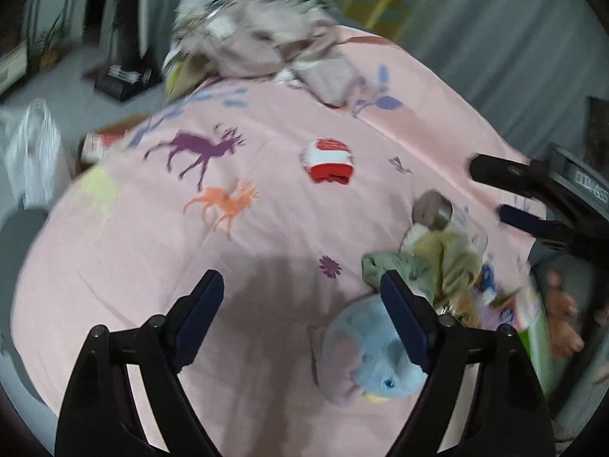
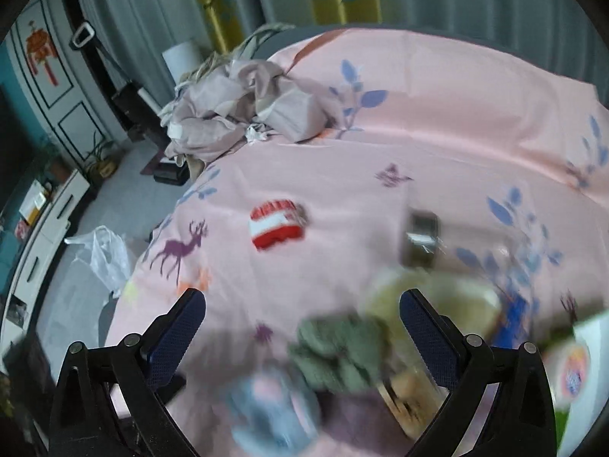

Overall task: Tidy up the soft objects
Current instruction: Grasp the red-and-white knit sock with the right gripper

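A pink bedsheet (image 1: 266,228) with deer prints covers the bed. A red and white knitted item (image 1: 328,160) lies mid-bed, also in the right wrist view (image 2: 277,229). A blue plush toy (image 1: 365,358) lies under my open, empty left gripper (image 1: 302,287), by its right finger. A green and beige cloth bundle (image 1: 437,262) lies beside it, blurred green in the right wrist view (image 2: 338,354). My right gripper (image 2: 302,308) is open and empty above the green cloth; its fingers (image 1: 495,171) show at the right of the left wrist view.
A crumpled mauve cloth pile (image 2: 247,110) sits at the bed's far corner. A metal-lidded jar (image 1: 437,213) lies by the cloth bundle. A printed package (image 1: 529,312) sits at the right edge. A white plastic bag (image 2: 102,255) is on the floor left of the bed.
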